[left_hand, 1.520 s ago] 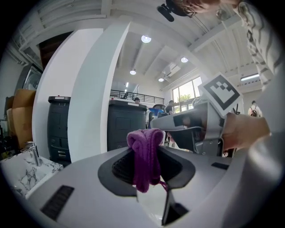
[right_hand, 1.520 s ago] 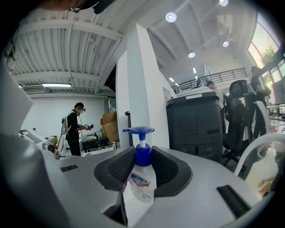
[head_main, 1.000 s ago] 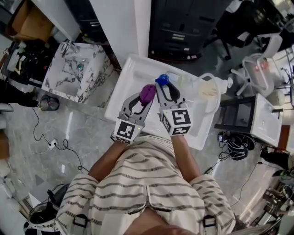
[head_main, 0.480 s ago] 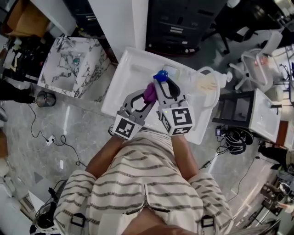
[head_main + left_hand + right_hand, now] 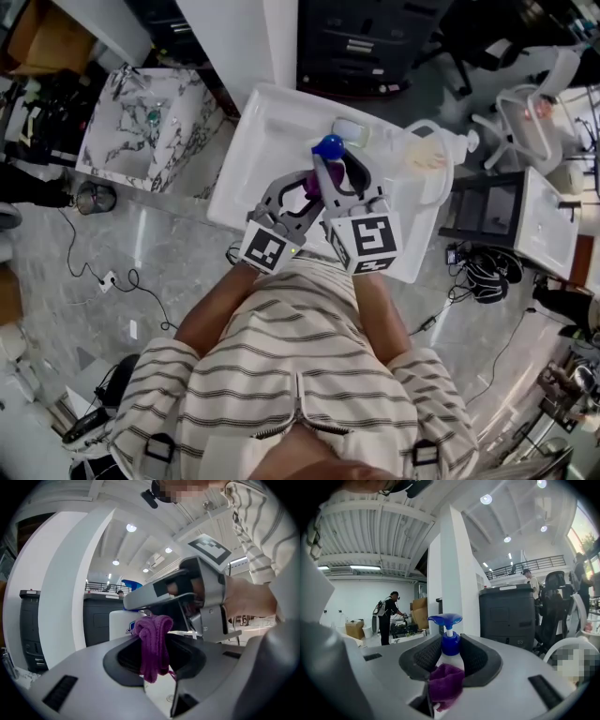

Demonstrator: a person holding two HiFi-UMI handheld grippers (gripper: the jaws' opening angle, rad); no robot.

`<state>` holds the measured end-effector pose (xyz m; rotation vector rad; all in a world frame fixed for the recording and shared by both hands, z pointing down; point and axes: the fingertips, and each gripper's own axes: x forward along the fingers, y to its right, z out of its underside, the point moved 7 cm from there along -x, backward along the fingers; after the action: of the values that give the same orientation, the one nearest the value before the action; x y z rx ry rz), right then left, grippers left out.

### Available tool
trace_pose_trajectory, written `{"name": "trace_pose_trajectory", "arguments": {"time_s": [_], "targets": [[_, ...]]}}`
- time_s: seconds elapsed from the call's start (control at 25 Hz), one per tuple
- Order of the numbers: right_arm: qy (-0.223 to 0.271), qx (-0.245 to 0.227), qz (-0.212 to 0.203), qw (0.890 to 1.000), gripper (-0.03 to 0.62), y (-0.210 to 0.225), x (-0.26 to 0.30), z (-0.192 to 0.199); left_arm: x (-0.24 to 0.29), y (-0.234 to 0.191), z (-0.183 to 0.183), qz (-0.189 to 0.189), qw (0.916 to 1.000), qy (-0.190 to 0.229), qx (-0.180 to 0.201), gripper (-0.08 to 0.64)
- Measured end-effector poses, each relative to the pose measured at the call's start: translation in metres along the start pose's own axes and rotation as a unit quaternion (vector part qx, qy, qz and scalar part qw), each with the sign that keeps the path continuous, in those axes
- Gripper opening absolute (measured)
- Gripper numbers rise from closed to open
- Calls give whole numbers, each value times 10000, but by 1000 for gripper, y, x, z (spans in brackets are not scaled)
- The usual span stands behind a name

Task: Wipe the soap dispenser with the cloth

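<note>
In the head view the soap dispenser, a white bottle with a blue pump, stands upright over the white basin. My right gripper is shut on its body. In the right gripper view the blue pump rises between the dark pads. My left gripper is shut on the purple cloth and comes in from the left. The cloth lies against the bottle's lower front. In the left gripper view the cloth hangs bunched between the jaws, and the white bottle is just behind it.
A marble-patterned basin stands to the left on the grey floor. A clear plastic container sits on the white basin's right end, and a small pale-blue object lies at its far edge. Cables trail on the floor.
My left gripper has moved right with the cloth, which now presses against the bottle beside the right gripper. The right gripper has kept still with the dispenser.
</note>
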<state>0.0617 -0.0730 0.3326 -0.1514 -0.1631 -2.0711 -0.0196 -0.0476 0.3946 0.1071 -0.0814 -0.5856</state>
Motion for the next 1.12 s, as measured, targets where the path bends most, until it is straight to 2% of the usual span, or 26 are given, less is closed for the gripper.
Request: {"name": "trace_pose_trajectory", "arguments": {"time_s": [0.28,0.72,0.88,1.12], "targets": [[40,-13,-50,10000,130,-3,-3,-3,6,-1,9,105,9998,-182,17,121],[125,58,-54,9999,132,-6,-11,-10,1,-1,27,63,9989,-460,-110,121],[136,81,-40,9999,130,-7,-12,-10,-3,-3,28,62,9988,-484,-48,122],[51,154,-112,9998,132,-10,-14,-8,-16,-1,32,21,9977,-652,-183,122]]}}
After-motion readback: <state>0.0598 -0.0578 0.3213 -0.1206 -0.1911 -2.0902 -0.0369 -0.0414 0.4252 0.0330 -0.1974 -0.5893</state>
